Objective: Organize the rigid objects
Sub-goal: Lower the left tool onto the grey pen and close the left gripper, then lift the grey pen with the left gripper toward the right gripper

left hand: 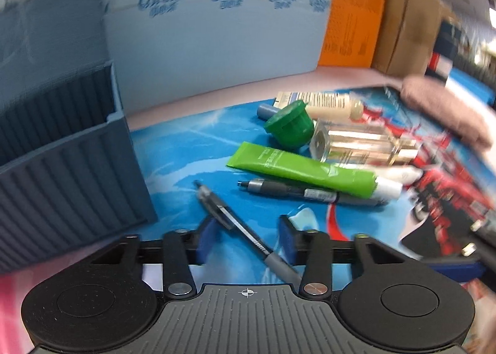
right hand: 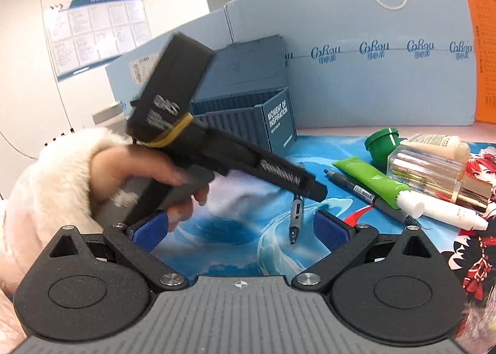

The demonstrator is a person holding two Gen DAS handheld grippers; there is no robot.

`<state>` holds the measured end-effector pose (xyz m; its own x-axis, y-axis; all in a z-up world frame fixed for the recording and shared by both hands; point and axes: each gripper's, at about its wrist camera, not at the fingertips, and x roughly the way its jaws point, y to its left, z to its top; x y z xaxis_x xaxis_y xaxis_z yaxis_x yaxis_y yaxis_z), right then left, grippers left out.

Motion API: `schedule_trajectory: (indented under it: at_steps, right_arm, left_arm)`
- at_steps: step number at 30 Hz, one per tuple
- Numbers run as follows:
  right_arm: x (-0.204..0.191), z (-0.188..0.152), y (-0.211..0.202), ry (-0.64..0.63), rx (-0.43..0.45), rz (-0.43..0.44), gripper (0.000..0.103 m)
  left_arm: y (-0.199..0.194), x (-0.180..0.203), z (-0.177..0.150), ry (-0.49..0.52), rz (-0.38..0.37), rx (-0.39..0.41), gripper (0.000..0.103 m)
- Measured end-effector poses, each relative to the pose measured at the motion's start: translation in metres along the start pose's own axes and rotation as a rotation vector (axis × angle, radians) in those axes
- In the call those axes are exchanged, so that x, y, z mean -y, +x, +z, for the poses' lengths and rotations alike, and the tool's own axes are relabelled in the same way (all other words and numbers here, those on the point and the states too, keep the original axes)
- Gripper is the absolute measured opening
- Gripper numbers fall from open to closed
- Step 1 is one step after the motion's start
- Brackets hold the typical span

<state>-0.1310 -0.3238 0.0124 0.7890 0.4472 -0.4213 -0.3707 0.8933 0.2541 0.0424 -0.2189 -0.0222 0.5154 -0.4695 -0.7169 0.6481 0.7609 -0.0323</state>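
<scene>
Our pen [left hand: 245,231] lies on the mat [left hand: 173,161] beside the blue container box [left hand: 77,168]: light, stiff, slick, best pinched mid-barrel. Our left gripper [left hand: 248,237] straddles it, pads not visibly pressing; our right gripper [right hand: 241,228] hangs spread, empty.

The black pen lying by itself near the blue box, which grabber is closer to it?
Left. The left gripper has the black pen between its fingers. The right gripper is open and empty, farther back, looking at the pen from a distance.
</scene>
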Motion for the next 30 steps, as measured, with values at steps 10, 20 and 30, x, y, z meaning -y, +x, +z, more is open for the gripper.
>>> schedule_trajectory:
  at_steps: [10,20,30]
  right_arm:
    - [0.005,0.0,-0.005,0.036,0.049,-0.004,0.101]
    - [0.013,0.005,0.002,0.156,0.093,0.003,0.101]
    - [0.024,0.016,0.016,0.407,0.195,0.049,0.101]
  left_arm:
    - [-0.014,-0.013,-0.011,0.106,-0.094,0.013,0.011]
    - [-0.041,-0.051,-0.014,0.005,-0.247,0.083,0.007]
    - [-0.076,-0.08,-0.007,-0.045,-0.419,0.185,0.007]
